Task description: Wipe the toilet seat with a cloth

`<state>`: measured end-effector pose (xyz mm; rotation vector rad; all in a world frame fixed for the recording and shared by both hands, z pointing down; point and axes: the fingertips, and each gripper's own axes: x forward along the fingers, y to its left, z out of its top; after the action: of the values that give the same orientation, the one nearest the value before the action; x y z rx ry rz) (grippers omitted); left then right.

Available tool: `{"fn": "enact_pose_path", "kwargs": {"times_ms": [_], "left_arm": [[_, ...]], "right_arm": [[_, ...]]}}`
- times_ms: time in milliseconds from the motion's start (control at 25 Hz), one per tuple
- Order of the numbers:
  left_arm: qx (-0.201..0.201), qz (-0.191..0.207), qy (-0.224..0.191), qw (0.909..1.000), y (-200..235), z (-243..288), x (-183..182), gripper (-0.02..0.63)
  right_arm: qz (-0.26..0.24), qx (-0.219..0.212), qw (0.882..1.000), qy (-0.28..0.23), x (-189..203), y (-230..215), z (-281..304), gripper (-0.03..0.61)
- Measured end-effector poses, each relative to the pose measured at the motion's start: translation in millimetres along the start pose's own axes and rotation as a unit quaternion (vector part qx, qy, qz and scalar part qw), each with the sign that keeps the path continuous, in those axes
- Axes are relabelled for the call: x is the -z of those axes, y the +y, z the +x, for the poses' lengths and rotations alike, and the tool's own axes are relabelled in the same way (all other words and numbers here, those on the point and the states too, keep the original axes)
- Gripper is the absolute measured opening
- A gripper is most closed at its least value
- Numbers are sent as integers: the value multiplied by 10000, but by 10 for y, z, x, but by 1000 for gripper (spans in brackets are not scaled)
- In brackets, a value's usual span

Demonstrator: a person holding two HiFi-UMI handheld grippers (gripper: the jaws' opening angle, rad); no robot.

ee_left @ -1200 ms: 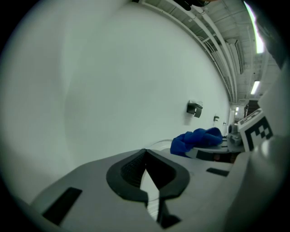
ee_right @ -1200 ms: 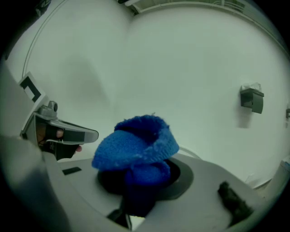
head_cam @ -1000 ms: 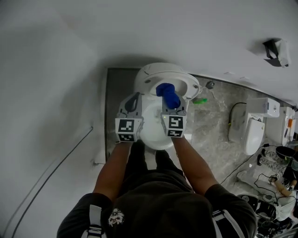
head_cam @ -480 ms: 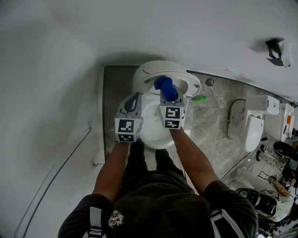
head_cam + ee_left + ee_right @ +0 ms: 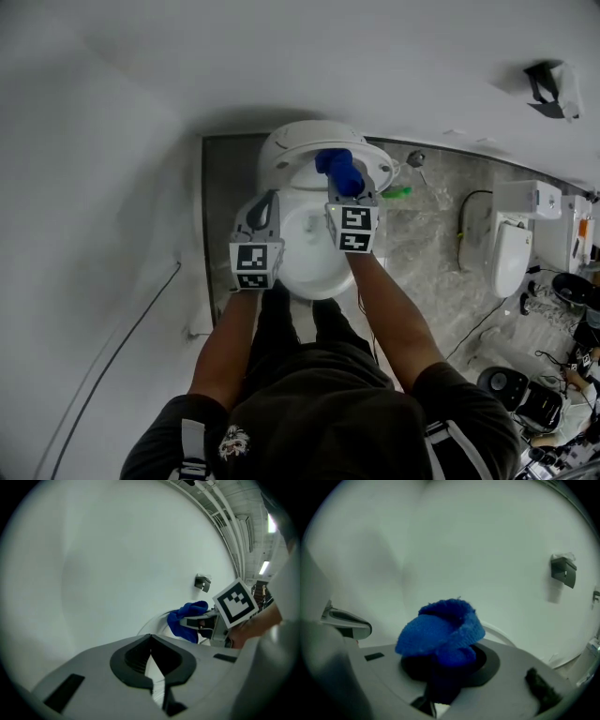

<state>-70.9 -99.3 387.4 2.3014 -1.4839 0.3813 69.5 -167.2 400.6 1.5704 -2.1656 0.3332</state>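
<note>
Grippers, two; cloth, one; toilet seat, one.
Right gripper (image 5: 343, 192): jaws clamped on the single blue cloth (image 5: 440, 630), which bulges in a wad just ahead of its tips, over the far part of the white toilet seat (image 5: 316, 292); whether it touches cannot be told. Left gripper (image 5: 269, 199): jaws pressed together, nothing between them, just left of the right gripper, above the seat's left side. One black wall bracket (image 5: 563, 571), up and right of the right gripper.
</note>
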Motion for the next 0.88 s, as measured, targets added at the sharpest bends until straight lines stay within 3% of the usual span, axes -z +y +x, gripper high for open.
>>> {"fn": "enact_pose_path", "kwargs": {"times_ms": [360,880], "left_arm": [[170,99,115,9997,-275,138,27,9],[332,200,364,9986,-512,292,208,9]], "right_arm": [[203,340,9992,77,141,-517,-112,92],[507,757,9942,570,785,-1054,-247,92]]}}
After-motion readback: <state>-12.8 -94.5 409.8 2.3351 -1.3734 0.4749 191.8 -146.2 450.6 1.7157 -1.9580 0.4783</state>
